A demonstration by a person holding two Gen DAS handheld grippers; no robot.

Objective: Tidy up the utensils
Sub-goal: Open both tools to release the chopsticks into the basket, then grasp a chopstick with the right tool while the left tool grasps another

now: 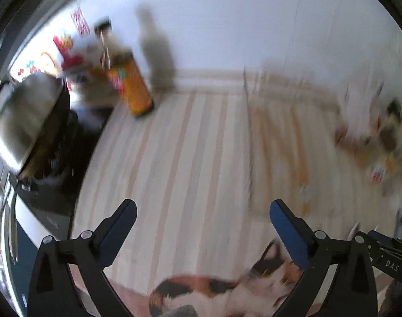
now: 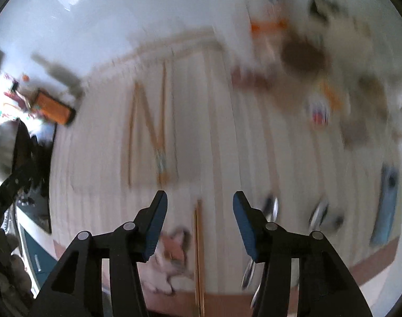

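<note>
Both views are blurred by motion. My right gripper [image 2: 199, 203] is open and empty above a striped cloth [image 2: 216, 132]. Several wooden chopsticks [image 2: 148, 129] lie crossed on the cloth ahead of it, and one more pair [image 2: 199, 251] lies straight below, between its fingers. Metal spoons [image 2: 272, 208] lie just right of the right finger. My left gripper [image 1: 202, 212] is open and empty over the bare striped cloth [image 1: 174, 145]. Faint blurred chopsticks [image 1: 274, 121] show to its right.
An orange bottle [image 1: 132, 89] and a steel pot [image 1: 26, 116] on a black stove stand at the left. Blurred packets and jars [image 2: 319, 60] crowd the back right. A blue object [image 2: 385, 206] lies at the right. A cat picture [image 1: 227, 285] is printed on the cloth's near edge.
</note>
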